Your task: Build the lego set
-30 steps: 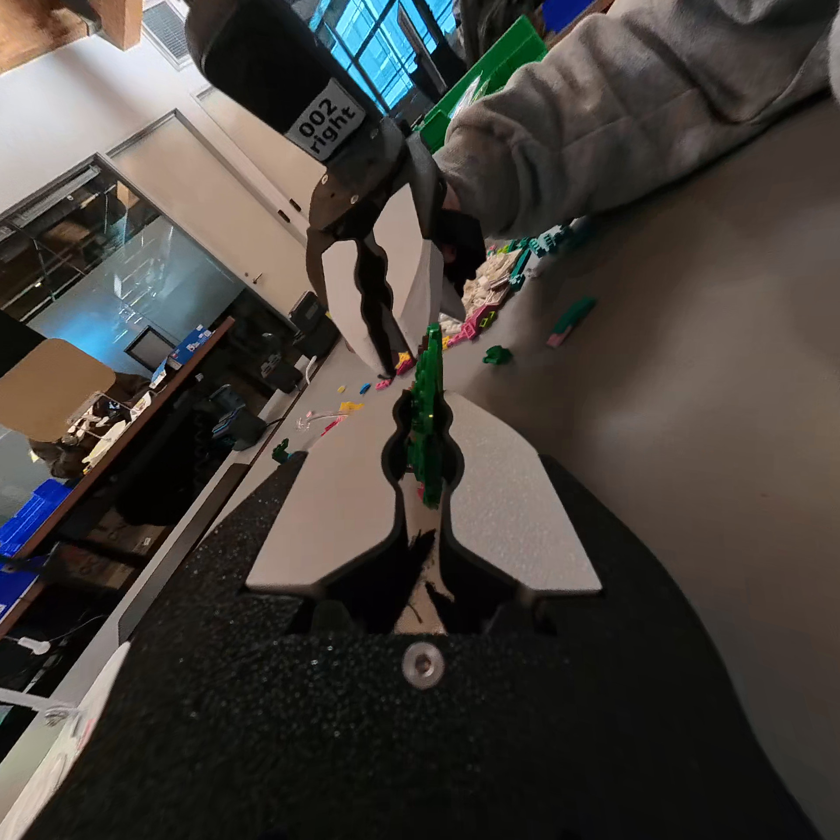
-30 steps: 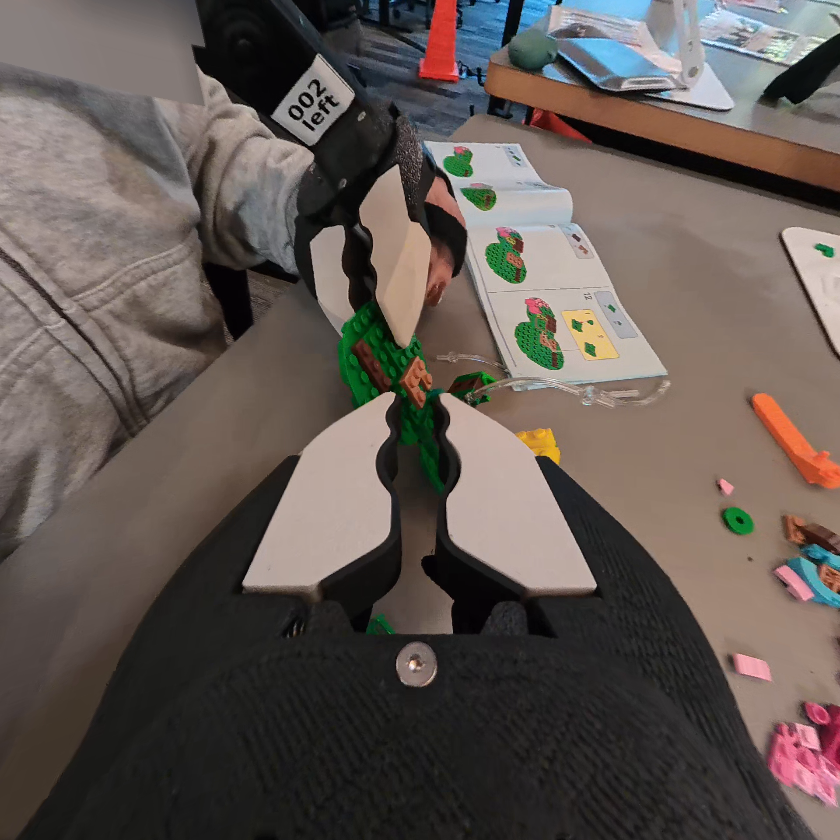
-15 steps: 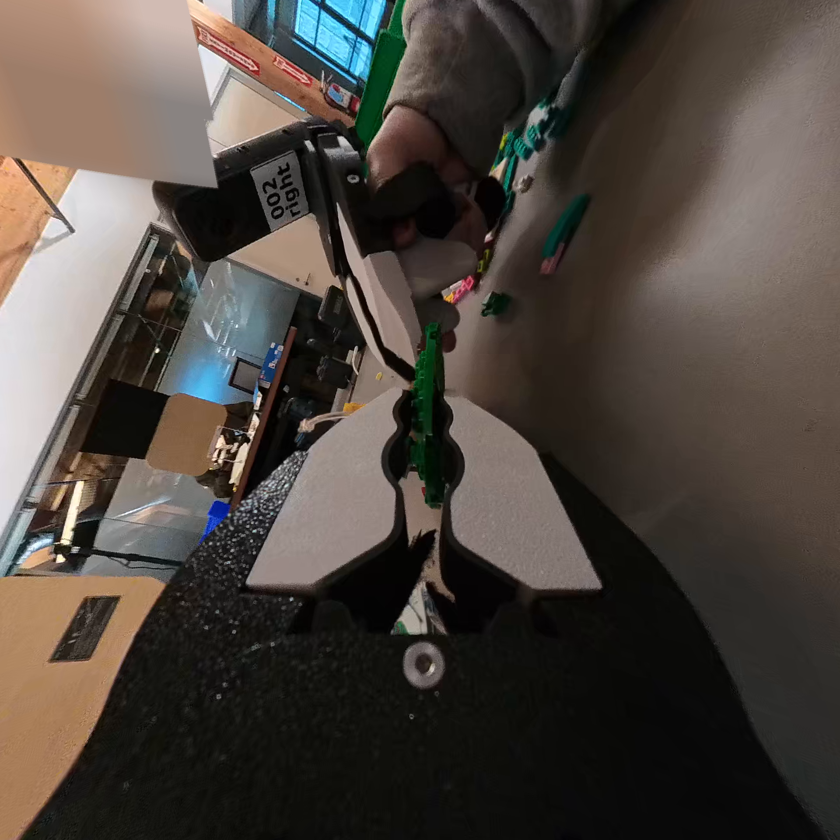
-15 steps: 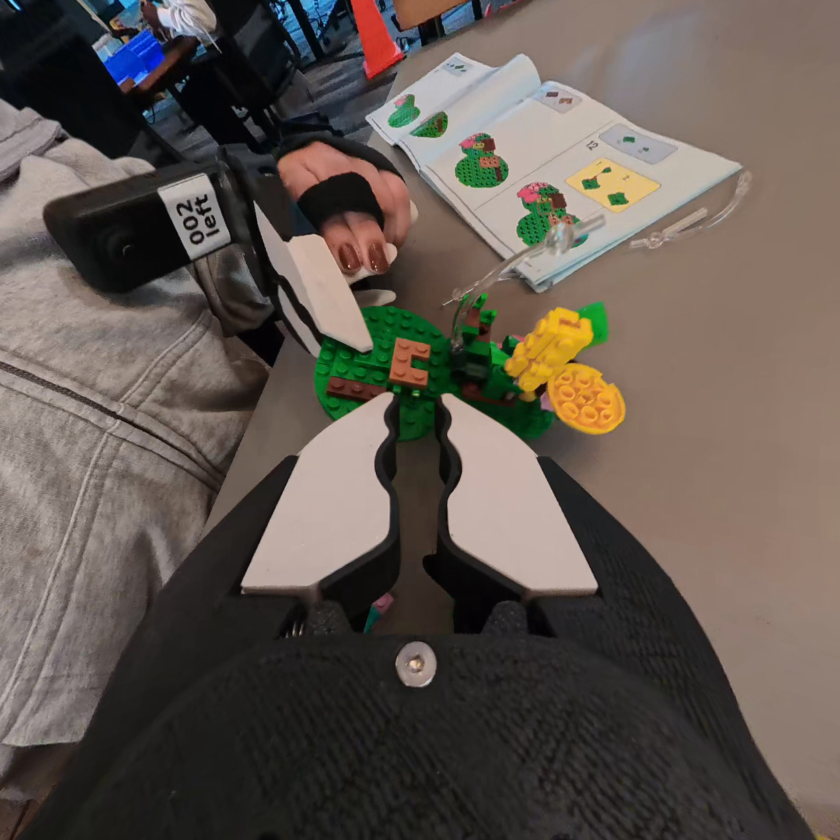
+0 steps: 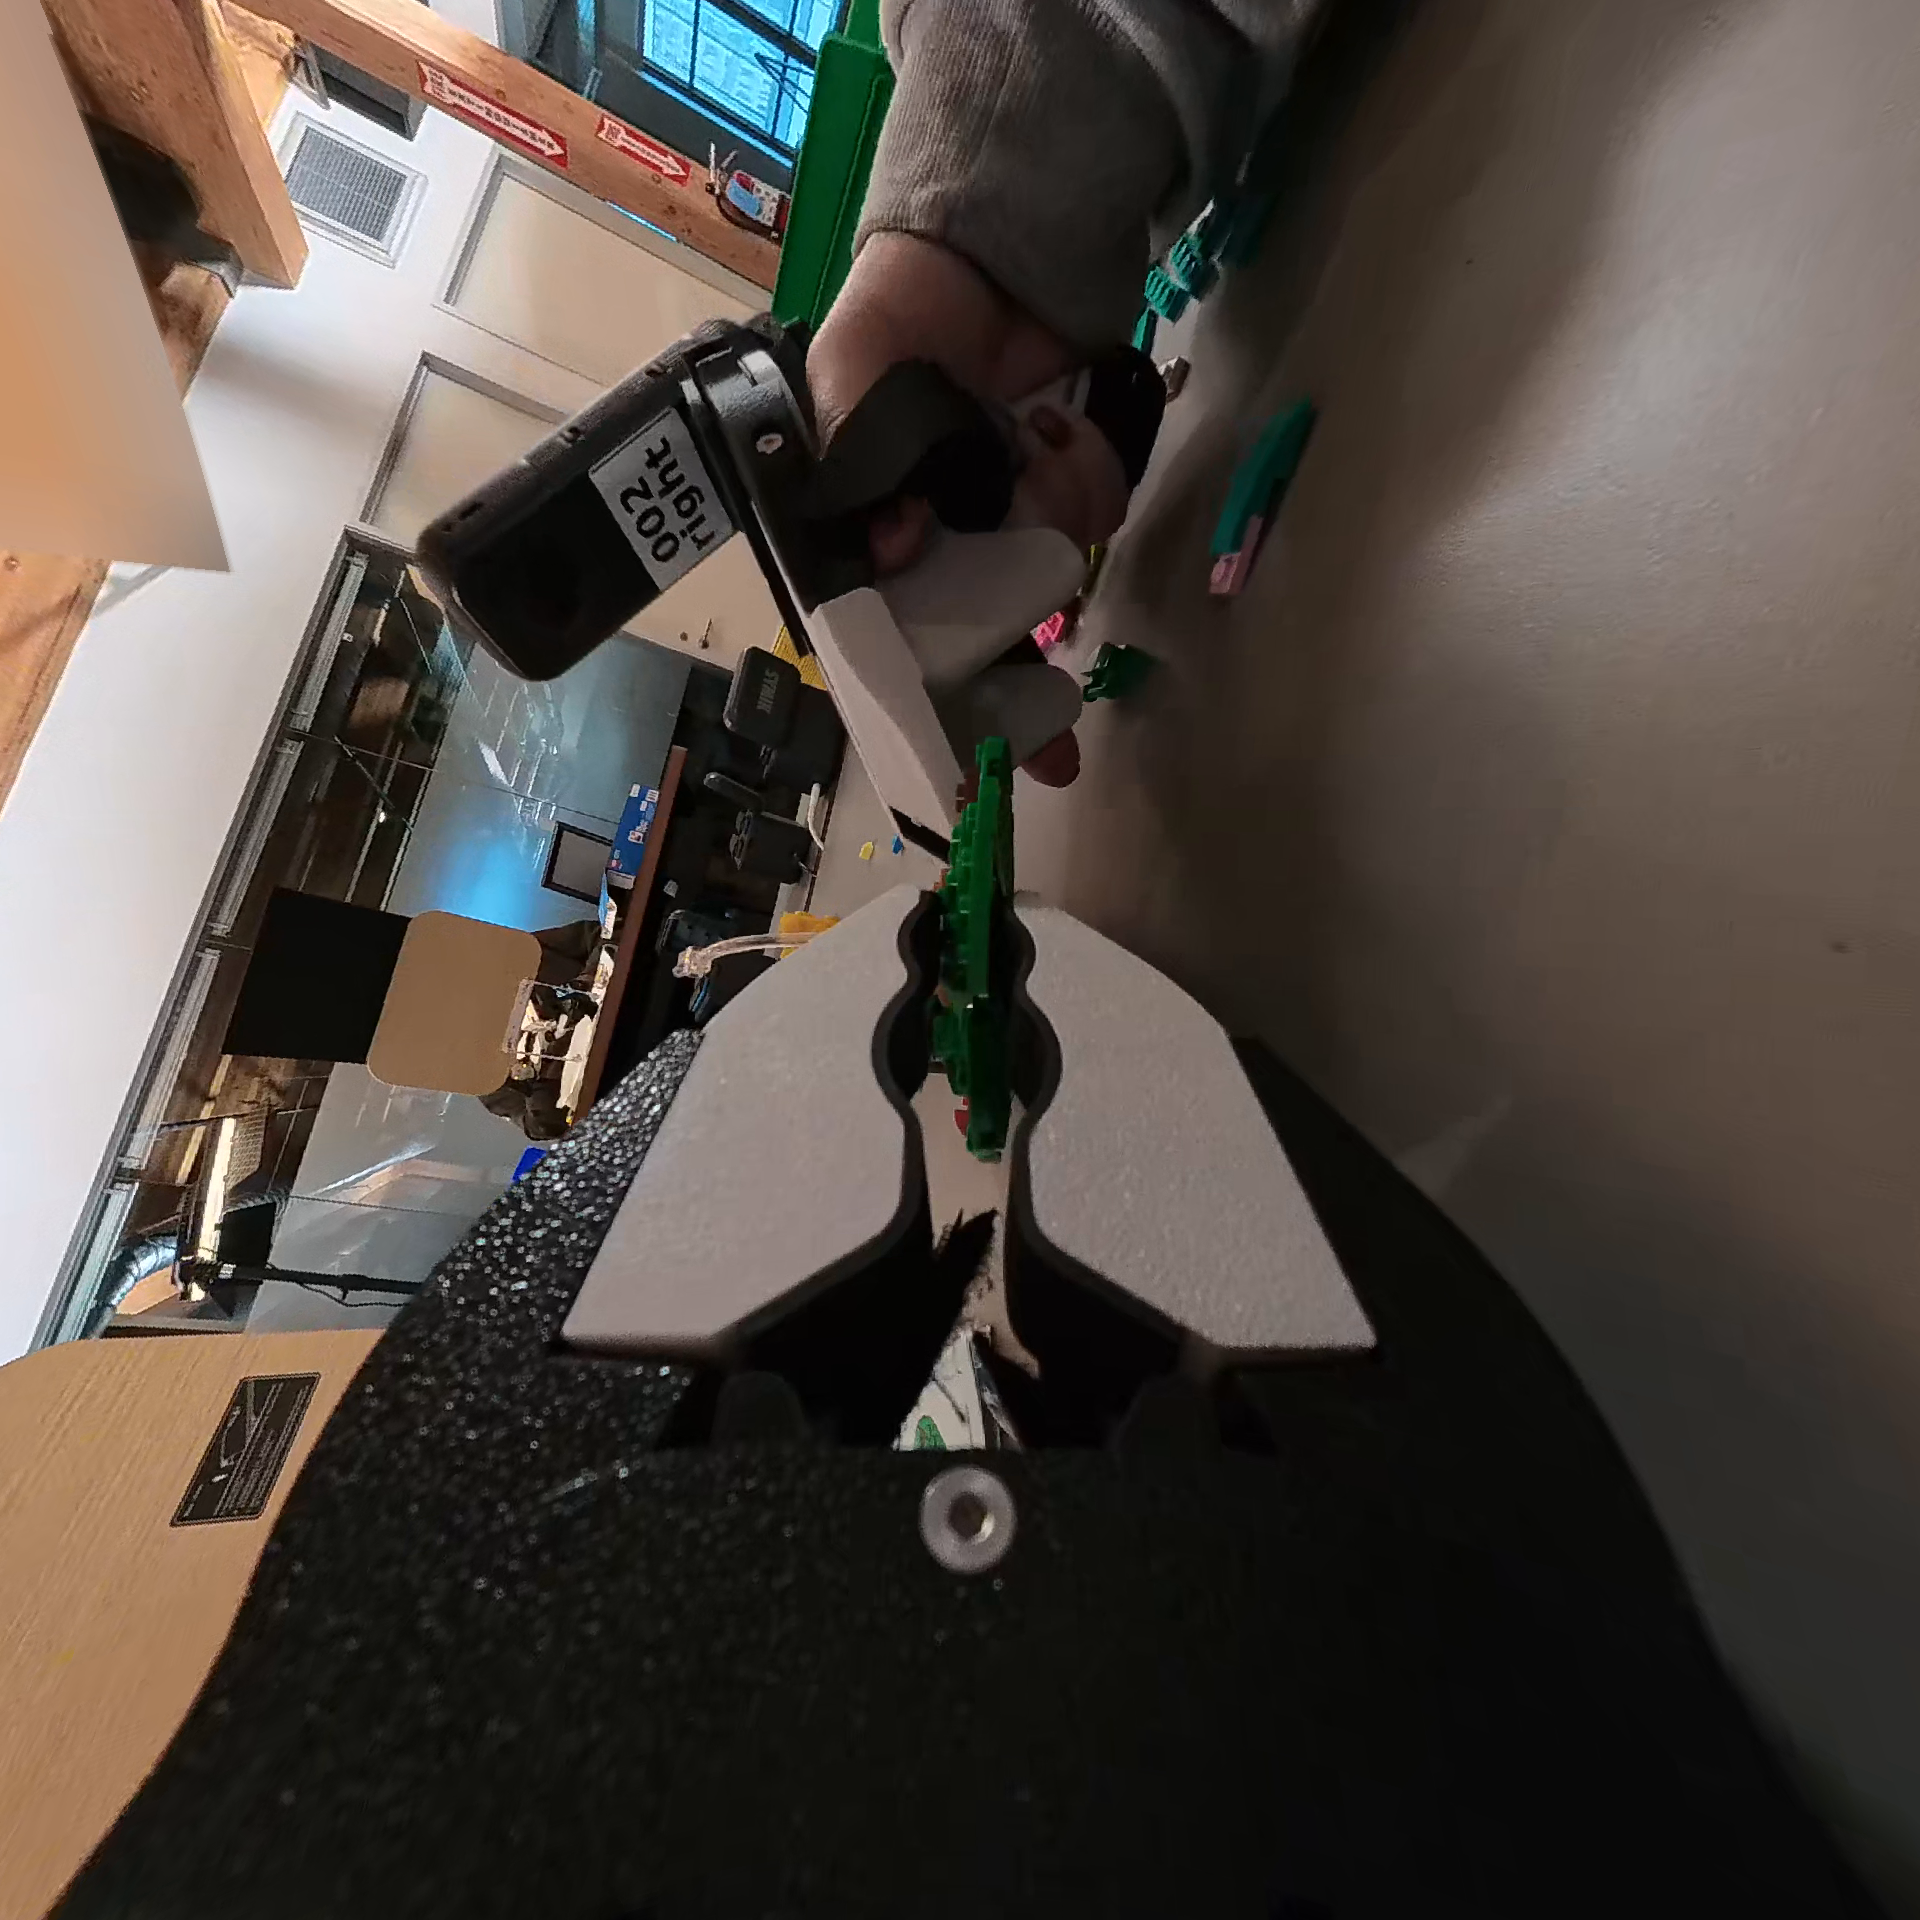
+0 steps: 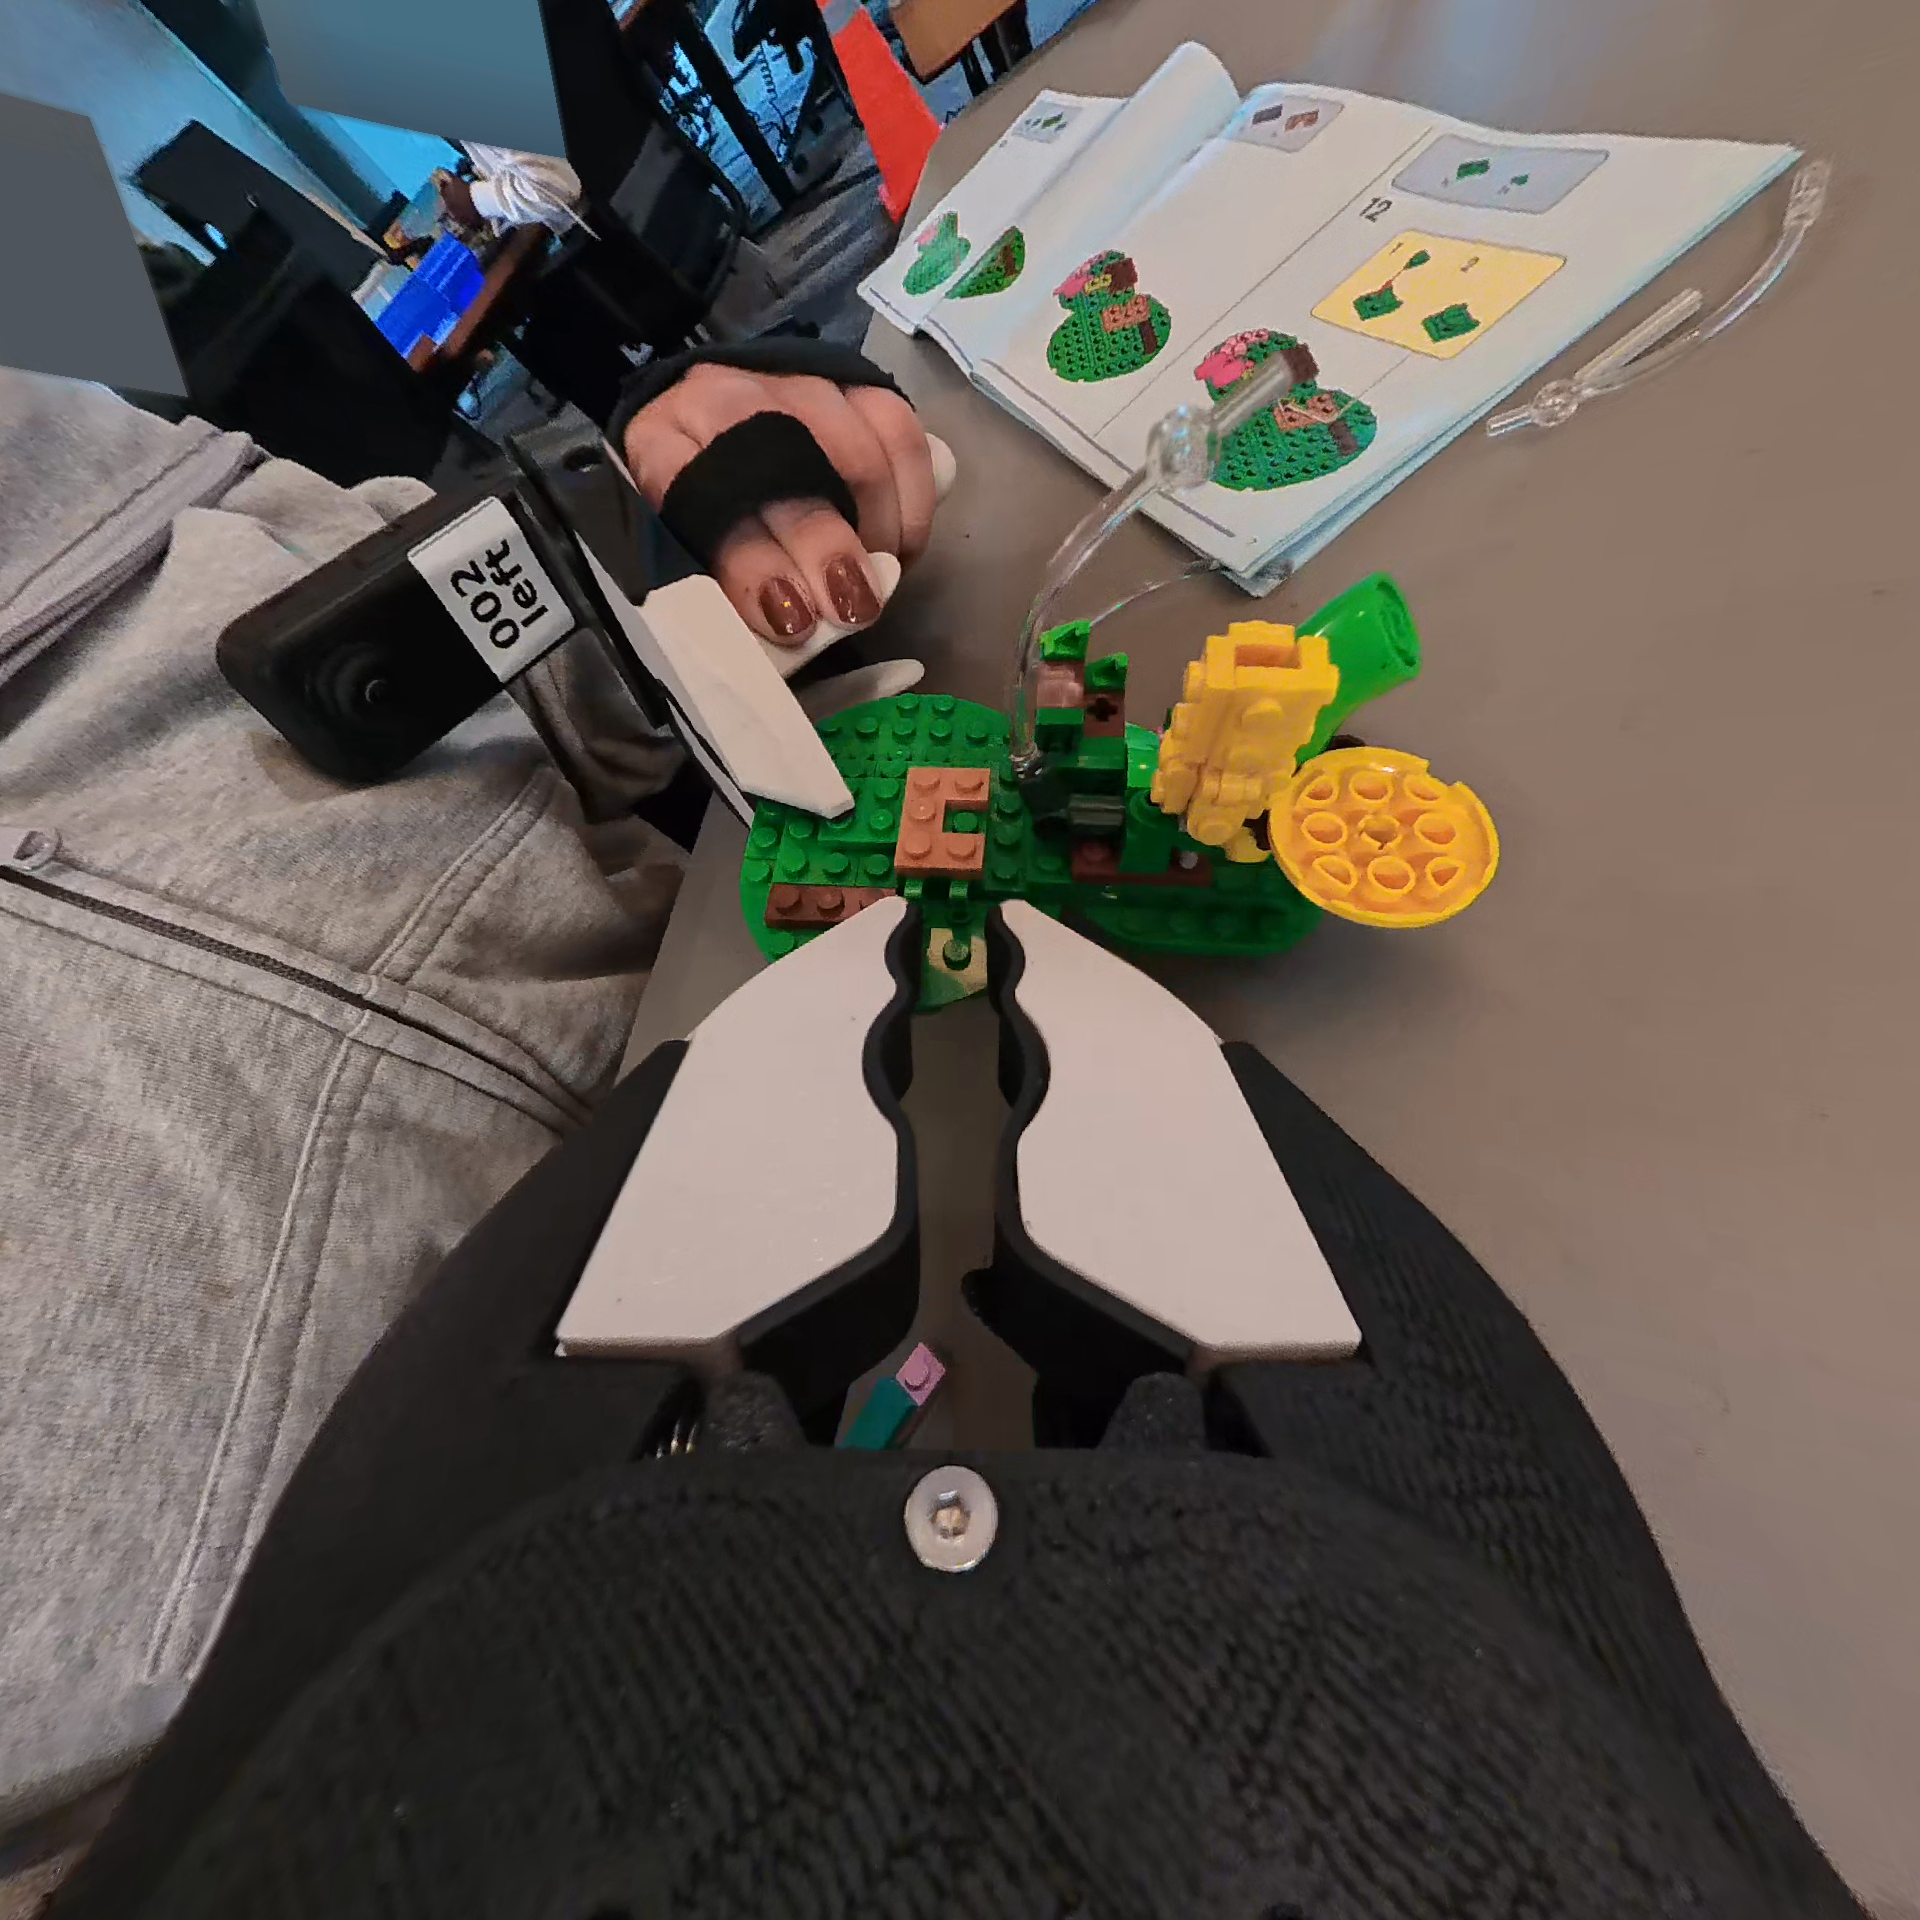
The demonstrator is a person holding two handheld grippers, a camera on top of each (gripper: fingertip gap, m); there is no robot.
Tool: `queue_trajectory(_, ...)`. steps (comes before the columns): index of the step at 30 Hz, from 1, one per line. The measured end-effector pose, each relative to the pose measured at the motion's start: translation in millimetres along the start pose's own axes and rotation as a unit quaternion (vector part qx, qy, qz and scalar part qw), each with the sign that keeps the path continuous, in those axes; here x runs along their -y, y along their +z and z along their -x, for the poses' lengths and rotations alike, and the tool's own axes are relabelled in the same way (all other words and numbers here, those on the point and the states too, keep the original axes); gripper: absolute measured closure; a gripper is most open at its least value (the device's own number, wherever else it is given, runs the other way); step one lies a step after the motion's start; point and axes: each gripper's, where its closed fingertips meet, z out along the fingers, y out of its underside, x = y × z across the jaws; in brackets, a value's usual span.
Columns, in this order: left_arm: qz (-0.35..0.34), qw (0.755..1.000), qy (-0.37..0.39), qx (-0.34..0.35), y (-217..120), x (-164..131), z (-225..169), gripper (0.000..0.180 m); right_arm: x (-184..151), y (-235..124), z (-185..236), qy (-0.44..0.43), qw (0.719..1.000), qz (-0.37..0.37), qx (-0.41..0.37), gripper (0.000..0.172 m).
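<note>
Green studded brick plate (image 5: 982, 966), seen edge-on, is clamped between the left claw (image 5: 971, 925) pads. The right claw (image 6: 951, 925) pinches a small green tab on the plate's near edge. Beyond stand yellow brick pieces (image 6: 1247, 727) and an open instruction booklet (image 6: 1299, 260) on the grey surface (image 6: 1558, 1039).

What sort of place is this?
Likely an office or lab workspace: a grey table with a brick model and instruction booklet, glass-walled rooms and more desks behind.
</note>
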Motion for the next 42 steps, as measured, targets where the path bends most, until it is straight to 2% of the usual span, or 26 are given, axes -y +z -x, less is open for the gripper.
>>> queue_trajectory(8,0.008,1.000,0.012,-0.001,1,-4,-1,0.170,3,0,1,0.017,1.000,-0.007,0.017,0.155)
queue_trajectory(15,0.010,1.000,0.018,-0.002,1,-4,-2,0.170,2,2,-3,0.003,1.000,0.007,-0.008,0.159)
queue_trajectory(27,0.013,1.000,0.029,-0.001,3,-4,-3,0.170,4,5,-4,0.016,1.000,0.001,0.008,0.159)
queue_trajectory(35,0.012,1.000,0.025,-0.009,4,-3,-8,0.170,-1,6,-2,-0.011,1.000,0.029,-0.004,0.162)
queue_trajectory(42,0.011,1.000,0.014,-0.020,3,-3,-11,0.170,-4,5,-1,-0.096,0.993,0.041,-0.058,0.164)
